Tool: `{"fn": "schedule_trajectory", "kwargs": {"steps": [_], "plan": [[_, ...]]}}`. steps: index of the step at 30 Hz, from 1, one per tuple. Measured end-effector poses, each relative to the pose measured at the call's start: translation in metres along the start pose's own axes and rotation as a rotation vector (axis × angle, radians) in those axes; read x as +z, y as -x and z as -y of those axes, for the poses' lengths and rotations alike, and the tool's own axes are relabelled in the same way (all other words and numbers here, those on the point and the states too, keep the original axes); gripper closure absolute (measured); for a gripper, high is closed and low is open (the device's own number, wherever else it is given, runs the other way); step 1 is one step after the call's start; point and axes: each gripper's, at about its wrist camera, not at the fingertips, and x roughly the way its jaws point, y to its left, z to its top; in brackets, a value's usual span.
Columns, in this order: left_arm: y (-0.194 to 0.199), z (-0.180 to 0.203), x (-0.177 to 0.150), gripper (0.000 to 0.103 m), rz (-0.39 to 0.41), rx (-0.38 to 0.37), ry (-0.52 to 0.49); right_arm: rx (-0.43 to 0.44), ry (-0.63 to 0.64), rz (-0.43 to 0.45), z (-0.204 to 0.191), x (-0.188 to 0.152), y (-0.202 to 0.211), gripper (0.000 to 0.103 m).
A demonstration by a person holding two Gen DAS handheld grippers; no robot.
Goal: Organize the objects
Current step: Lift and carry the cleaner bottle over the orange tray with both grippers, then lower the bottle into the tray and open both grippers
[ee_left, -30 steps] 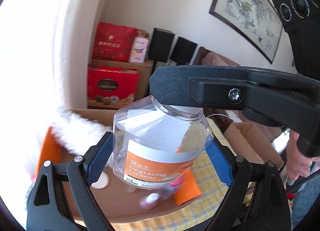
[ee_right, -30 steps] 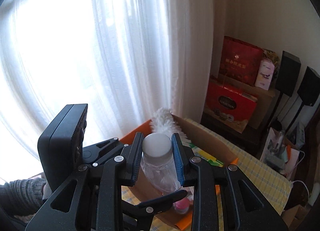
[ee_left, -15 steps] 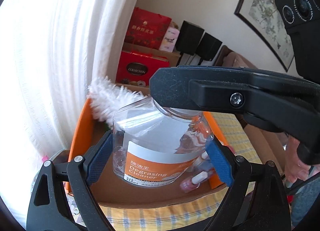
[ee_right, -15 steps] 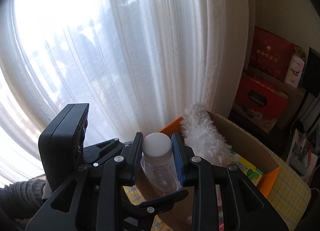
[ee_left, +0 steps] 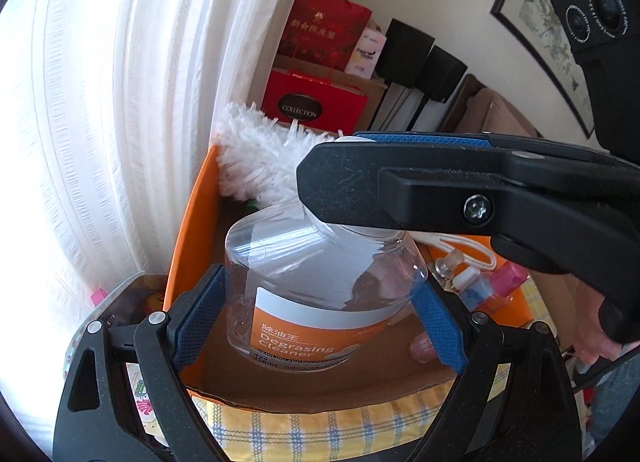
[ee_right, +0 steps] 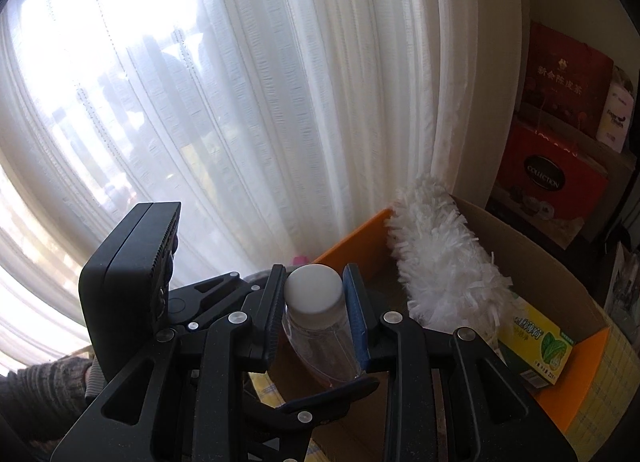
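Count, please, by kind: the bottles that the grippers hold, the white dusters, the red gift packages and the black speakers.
Bottles: 1, the degreasing cleaner bottle, gripped by left gripper and right gripper
White dusters: 1
Red gift packages: 2
Black speakers: 2
Total: 6

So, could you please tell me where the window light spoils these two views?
Left wrist view: the curtain is blown out white at left, while the bottle label stays readable. Right wrist view: the backlit curtain dominates, leaving the cardboard box dim.
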Motion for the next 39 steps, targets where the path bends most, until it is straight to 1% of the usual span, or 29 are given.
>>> {"fn": "schedule_trajectory", "kwargs": {"steps": [10, 13, 16, 19, 20, 21, 25, 28, 31, 32, 33, 34, 39], "plan": [[-0.005, 0.003, -0.012, 0.016, -0.023, 0.043, -0.05, 0.025, -0.008, -0.027, 0.007, -0.009, -0.01, 0.074], [0.001, 0.007, -0.012, 0.016, -0.003, 0.064, -0.066, 0.017, -0.002, -0.071, 0.006, -0.015, -0.02, 0.074], [0.009, 0.007, -0.012, 0.015, 0.004, 0.063, -0.066, 0.045, -0.023, -0.053, 0.007, -0.019, -0.018, 0.074], [0.013, 0.005, -0.013, 0.014, -0.008, 0.074, -0.062, 0.06, -0.053, -0.033, 0.009, -0.017, -0.009, 0.067], [0.014, 0.004, -0.012, 0.013, -0.011, 0.08, -0.054, 0.059, -0.057, -0.028, 0.009, -0.017, -0.006, 0.058], [0.014, 0.003, -0.012, 0.012, -0.013, 0.084, -0.049, 0.044, -0.06, -0.017, 0.009, -0.016, -0.001, 0.052], [0.02, 0.001, -0.013, 0.008, -0.012, 0.075, -0.017, 0.01, -0.074, 0.001, 0.011, -0.017, 0.018, 0.05], [0.025, 0.004, -0.014, 0.007, -0.007, 0.078, -0.008, -0.014, -0.097, 0.021, 0.016, -0.026, 0.037, 0.046], [0.029, 0.011, -0.014, 0.005, -0.004, 0.093, -0.013, -0.054, -0.115, 0.038, 0.022, -0.036, 0.055, 0.041], [0.03, 0.015, -0.014, 0.005, -0.003, 0.095, -0.017, -0.07, -0.121, 0.044, 0.024, -0.04, 0.062, 0.037], [0.032, 0.019, -0.014, 0.005, -0.002, 0.097, -0.022, -0.09, -0.13, 0.051, 0.026, -0.046, 0.069, 0.03], [0.034, 0.022, -0.015, 0.004, -0.002, 0.098, -0.026, -0.109, -0.138, 0.057, 0.028, -0.049, 0.075, 0.027], [0.038, 0.047, -0.018, 0.0, 0.0, 0.098, -0.056, -0.197, -0.185, 0.088, 0.04, -0.079, 0.107, 0.021]]}}
